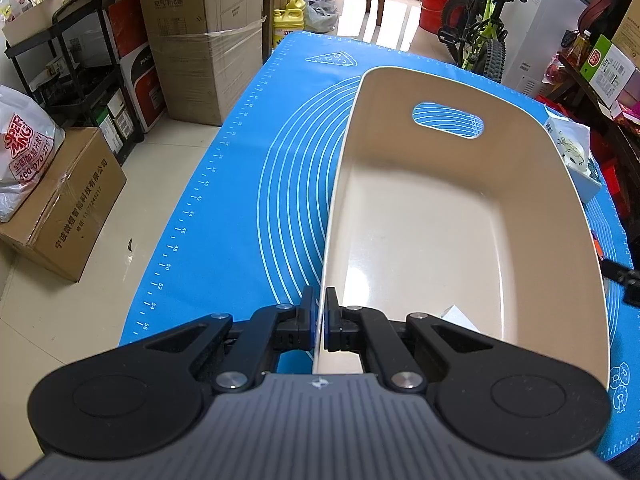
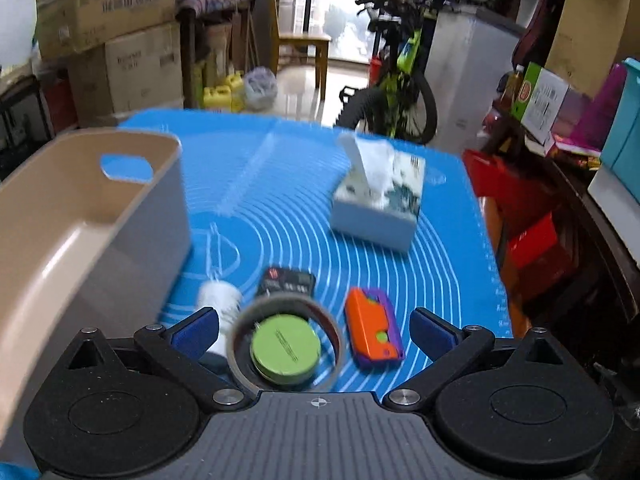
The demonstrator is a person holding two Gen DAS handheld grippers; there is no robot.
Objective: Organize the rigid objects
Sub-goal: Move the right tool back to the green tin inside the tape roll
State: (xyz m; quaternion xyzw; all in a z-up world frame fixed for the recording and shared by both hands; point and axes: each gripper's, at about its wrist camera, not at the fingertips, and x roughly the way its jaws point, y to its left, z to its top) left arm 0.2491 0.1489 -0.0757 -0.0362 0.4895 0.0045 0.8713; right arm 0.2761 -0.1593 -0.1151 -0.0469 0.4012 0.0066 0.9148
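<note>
The worktop (image 2: 440, 216), under a blue baking mat, carried everything in play. Largest was the beige bin (image 1: 460, 220), empty but for a scrap of white at its near corner, sitting at about nine o'clock of the small items in the right wrist view. The left gripper (image 1: 319, 320) had its jaws pinched narrow onto the bin's near left rim, steadying it. A tissue box (image 2: 380, 208) stood at one o'clock of the clutter, well apart from the bin.

The step in hand looked like the first pick: nothing rigid was in the bin yet. The right gripper (image 2: 316, 332) hung with jaws spread wide and empty over a tape ring (image 2: 240, 344) with a green round tin (image 2: 286, 354) inside it. An orange and purple case (image 2: 372, 332) lay just at three o'clock of the ring, a dark card pack (image 2: 286, 280) at twelve, a white plug-like piece (image 2: 218, 300) at ten.

The next move probably called for lowering over one item, closing squarely, and avoiding neighbours that crowded close.
</note>
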